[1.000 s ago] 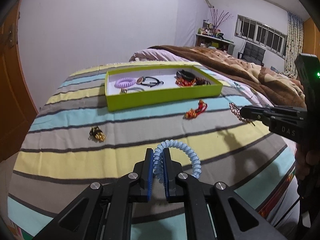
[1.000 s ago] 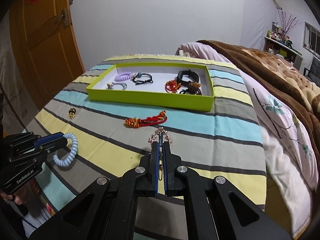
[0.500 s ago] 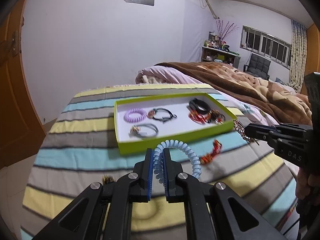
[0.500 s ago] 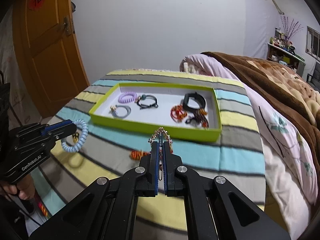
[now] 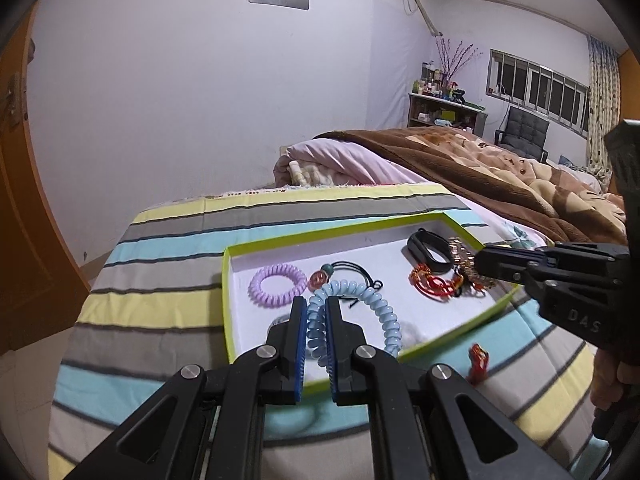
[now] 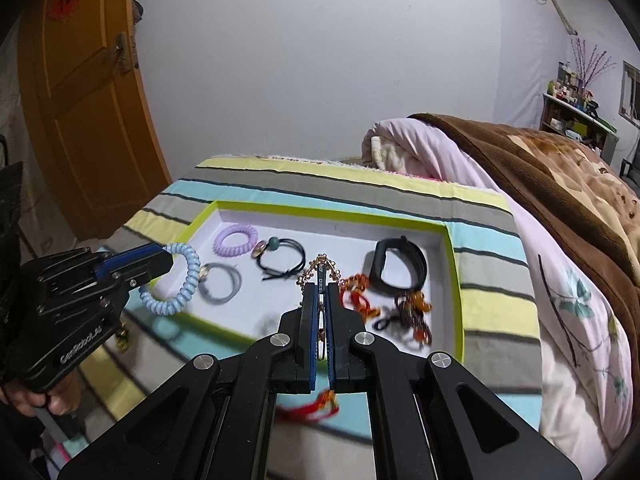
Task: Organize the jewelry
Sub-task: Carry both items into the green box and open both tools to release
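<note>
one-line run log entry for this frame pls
left gripper: shut on blue coil band | right gripper: shut on gold chain bracelet | both above green tray

A tray [image 6: 454,264] is set mid-frame on a bed [image 6: 492,216]; hair ties [image 6: 236,240] lie left inside, a band [image 6: 400,266] right.

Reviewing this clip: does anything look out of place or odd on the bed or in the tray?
Two pieces lie outside the green tray on the striped sheet: a red knotted bracelet just past its near rim, and a small gold piece off its left corner, blurred. Inside, several pieces overlap in a heap at the right end.
</note>
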The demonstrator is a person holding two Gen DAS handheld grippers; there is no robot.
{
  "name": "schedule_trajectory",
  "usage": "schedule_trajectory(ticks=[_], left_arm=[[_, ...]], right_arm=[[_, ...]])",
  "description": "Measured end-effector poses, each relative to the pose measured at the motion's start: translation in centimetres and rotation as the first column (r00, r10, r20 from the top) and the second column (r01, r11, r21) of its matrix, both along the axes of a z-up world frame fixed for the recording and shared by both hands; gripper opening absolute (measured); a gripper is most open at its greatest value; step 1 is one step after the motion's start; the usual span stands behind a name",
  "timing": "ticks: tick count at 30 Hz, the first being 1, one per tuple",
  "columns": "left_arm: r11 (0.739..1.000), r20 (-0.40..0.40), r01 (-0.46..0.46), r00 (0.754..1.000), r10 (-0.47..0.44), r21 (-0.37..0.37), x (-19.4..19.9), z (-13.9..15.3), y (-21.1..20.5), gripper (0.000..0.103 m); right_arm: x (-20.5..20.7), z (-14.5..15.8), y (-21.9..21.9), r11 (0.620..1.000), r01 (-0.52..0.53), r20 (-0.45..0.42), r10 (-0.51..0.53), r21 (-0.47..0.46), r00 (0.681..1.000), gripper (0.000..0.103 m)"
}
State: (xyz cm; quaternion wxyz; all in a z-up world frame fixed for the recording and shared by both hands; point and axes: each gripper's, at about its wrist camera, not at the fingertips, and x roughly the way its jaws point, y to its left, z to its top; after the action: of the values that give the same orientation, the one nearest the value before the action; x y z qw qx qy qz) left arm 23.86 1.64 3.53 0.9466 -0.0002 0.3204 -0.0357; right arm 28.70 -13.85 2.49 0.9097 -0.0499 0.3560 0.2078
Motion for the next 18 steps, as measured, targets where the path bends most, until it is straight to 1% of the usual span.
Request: schedule_trajectory(ticks=[5,9,15,18], left_arm=[[1.0,-0.031,0.006,0.999,-0.006,-0.009,2.2,-1.0,0.0,0.008],[0.999,-0.078,0.011,0.997,-0.013,-0.03,3.7,-2.4,0.1,0.008],[0.999,-0.124,0.015,0.992,-0.019,-0.036,5.0,-4.0,0.2,0.009],[0.999,-0.152,0.015,0.988,-0.021,-0.044,5.4,-4.7,0.2,0.009]], right_arm=[[2.6,-1.1,0.7,1.0,0.004,-0.022,-0.005,-0.012,1.0,0.003],[5.0,-2.4,1.2,1.0,0.006,-0.055,-0.007,-0.026,0.998,0.003],[7.4,-4.2,1.4,1.0,0.01,-0.099,-0.013,-0.029,0.995,0.003],[7.9,-4.8,1.6,0.999,0.01,-0.109,-0.014,-0.038,0.994,0.003]])
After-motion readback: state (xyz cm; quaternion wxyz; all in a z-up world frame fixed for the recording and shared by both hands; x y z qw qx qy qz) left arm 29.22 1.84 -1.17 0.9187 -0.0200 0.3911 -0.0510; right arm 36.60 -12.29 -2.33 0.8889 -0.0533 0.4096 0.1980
